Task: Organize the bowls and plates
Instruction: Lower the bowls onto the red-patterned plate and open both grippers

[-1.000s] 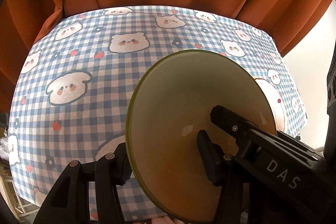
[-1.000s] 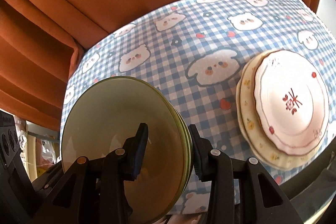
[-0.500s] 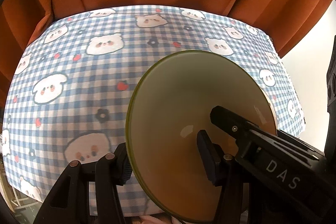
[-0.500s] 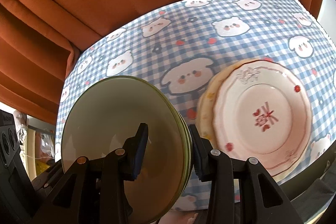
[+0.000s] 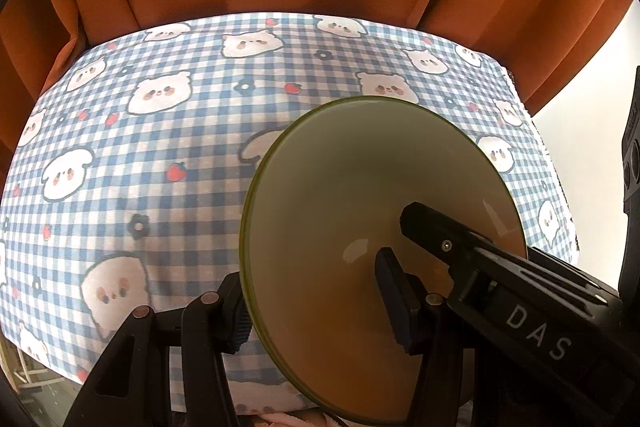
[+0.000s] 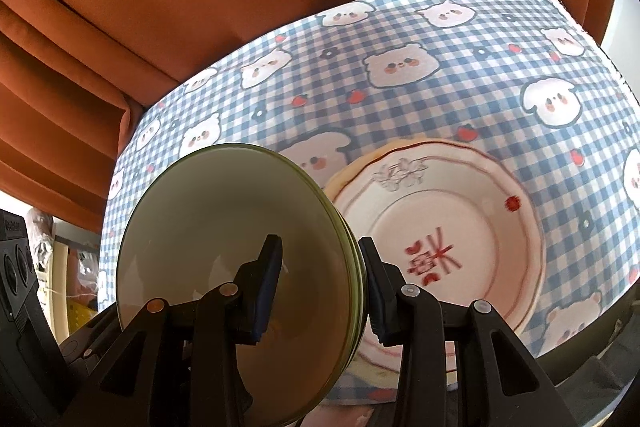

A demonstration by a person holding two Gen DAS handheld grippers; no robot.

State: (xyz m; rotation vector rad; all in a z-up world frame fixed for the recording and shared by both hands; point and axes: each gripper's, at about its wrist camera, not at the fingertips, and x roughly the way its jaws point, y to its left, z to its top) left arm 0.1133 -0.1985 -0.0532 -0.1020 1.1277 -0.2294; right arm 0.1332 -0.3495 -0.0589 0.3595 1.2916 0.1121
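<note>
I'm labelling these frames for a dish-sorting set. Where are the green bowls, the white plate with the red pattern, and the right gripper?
green bowls (image 6: 224, 227): right wrist view, inner wall of the top bowl.
white plate (image 6: 472, 211): right wrist view, bare centre above the red pattern.
right gripper (image 6: 320, 283): right wrist view, midway between its fingertips, shut on the bowls' rims.

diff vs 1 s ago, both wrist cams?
Both grippers carried the green bowls sideways over the tablecloth; in the right wrist view the plate stack slid from the right edge to just behind the bowls. Unchanged: left gripper and right gripper stay clamped on the rim.
</note>
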